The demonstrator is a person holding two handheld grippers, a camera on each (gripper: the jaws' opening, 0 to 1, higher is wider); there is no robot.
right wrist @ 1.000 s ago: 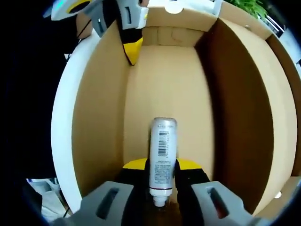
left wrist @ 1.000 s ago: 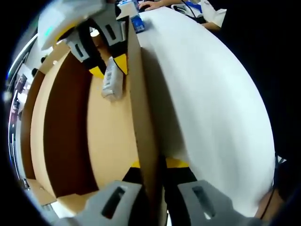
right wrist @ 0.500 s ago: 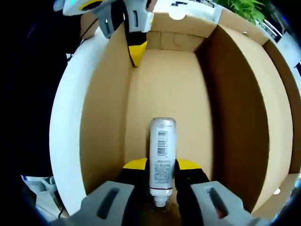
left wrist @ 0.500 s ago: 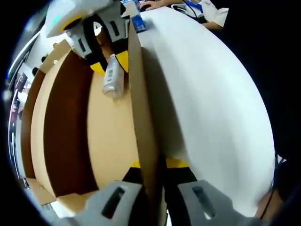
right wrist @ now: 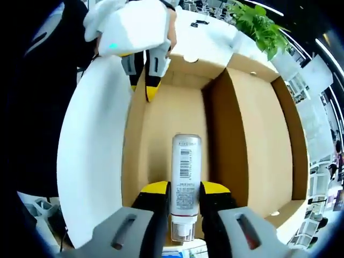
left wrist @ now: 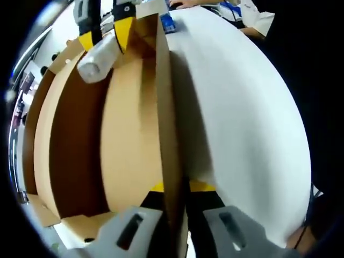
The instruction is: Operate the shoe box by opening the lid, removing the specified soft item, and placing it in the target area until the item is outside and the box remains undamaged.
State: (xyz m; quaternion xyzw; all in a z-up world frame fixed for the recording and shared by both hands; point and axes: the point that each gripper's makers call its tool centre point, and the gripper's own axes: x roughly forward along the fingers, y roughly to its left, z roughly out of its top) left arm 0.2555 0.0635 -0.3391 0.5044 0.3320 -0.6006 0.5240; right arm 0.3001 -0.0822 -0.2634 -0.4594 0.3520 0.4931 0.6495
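Right gripper [right wrist: 184, 196] is clamped on the tube [right wrist: 185, 177], a white squeezy one with a barcode, cap end down between the yellow pads at 6 o'clock. In the right gripper view it's up off the floor of the box [right wrist: 258, 134], roughly level with the rim, so I'd say it's about out but not yet clear. From the left gripper view you can see the same tube [left wrist: 97, 56] way up at 11 o'clock, pinched in the right gripper [left wrist: 105, 37].

Left gripper [left wrist: 173, 191] is pinching the box wall [left wrist: 164, 118], one jaw each side, with the white lid [left wrist: 242, 107] spread out toward 3 o'clock. Over in the right gripper view the left gripper [right wrist: 149, 80] sits on that wall at 12 o'clock.

To do this bit well, I reckon: lift straight up until the tube clears the rim, then swing sideways. Grip stays firm but not crushing, since it's a soft tube. Left one just steadies the wall and shouldn't twist it, cardboard creases easy. Can't see any marked target spot.
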